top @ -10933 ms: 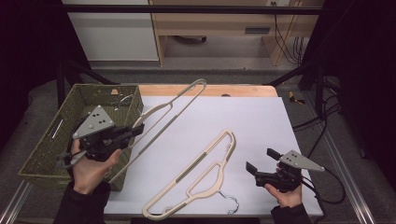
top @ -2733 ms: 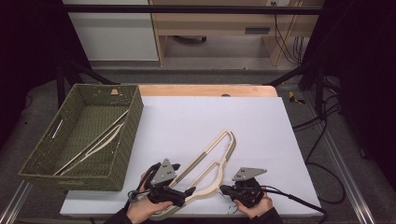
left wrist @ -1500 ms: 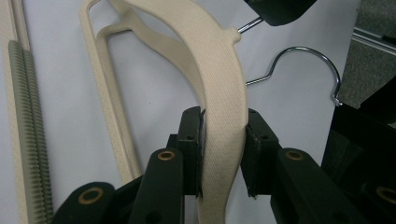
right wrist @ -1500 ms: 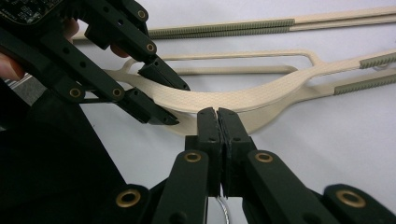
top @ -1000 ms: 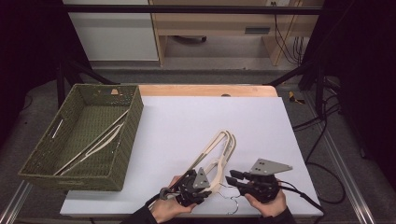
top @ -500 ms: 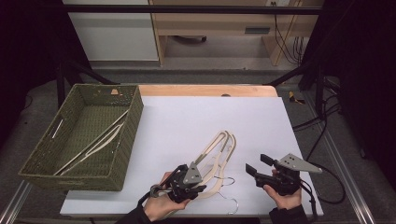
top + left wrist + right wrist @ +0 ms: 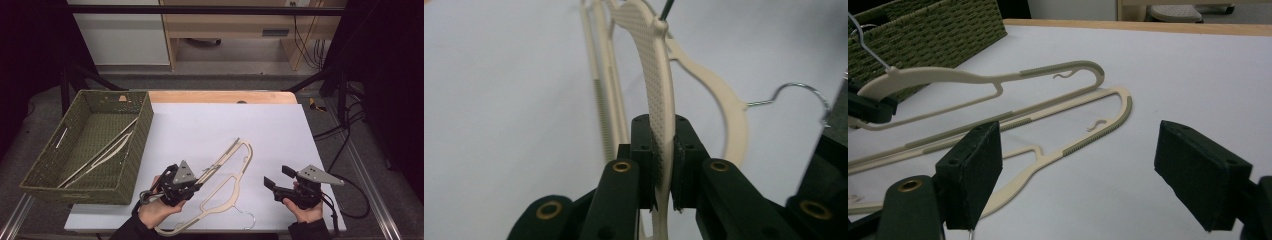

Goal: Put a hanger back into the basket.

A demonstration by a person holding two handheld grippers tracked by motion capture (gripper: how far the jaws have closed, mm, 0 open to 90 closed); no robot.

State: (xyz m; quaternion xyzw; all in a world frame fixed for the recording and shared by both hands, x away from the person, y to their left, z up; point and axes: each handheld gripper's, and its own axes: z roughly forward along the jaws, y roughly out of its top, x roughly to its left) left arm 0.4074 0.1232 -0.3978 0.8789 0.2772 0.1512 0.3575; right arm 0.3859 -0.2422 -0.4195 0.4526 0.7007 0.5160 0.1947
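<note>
My left gripper (image 7: 196, 183) is shut on a cream plastic hanger (image 7: 227, 151) near its neck and holds it tilted up off the white table. In the left gripper view the pads (image 7: 680, 165) pinch the hanger's dotted arm (image 7: 659, 105). A second cream hanger (image 7: 220, 196) lies flat beneath it, and its wire hook (image 7: 248, 220) points to the near edge. To the right, my right gripper (image 7: 276, 176) is off both hangers. Its jaws have just been opening and nothing is between them (image 7: 1088, 180).
A green woven basket (image 7: 145, 120) stands at the table's left with another cream hanger (image 7: 105, 150) inside. The white table top (image 7: 225, 115) stretches back to a wooden strip. Cables trail off the right side.
My left gripper has lifted one hanger off the other and moved left. My right gripper has let go, opened wide and drawn back to the right.
</note>
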